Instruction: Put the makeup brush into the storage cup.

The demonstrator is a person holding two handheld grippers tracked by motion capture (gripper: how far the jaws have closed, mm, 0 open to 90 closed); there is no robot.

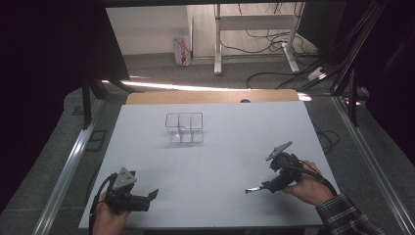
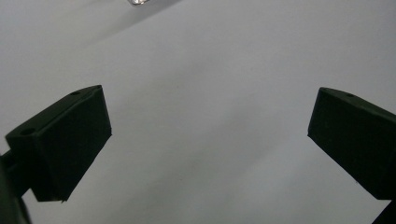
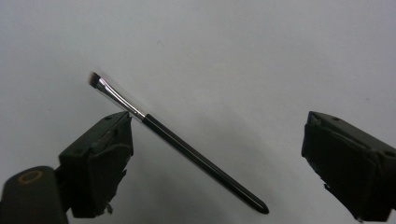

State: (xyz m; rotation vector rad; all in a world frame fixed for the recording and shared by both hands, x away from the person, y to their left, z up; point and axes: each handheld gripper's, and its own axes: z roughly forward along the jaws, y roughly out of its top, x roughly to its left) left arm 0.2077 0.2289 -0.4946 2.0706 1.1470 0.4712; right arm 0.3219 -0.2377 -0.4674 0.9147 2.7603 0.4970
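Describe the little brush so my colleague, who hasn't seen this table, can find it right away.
Start at the white table and go to its near right part, where the right claw sits with its jaws open. Between those jaws lies the brush, flat on the surface. It is thin, with a glossy black handle, a silver ferrule and a short dark angled tip, unlike the clear divided box farther back.

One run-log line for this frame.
right claw: open, astride brush | left claw: open, empty | clear organizer: far centre

A pale grey table carries a clear divided box and a makeup brush.
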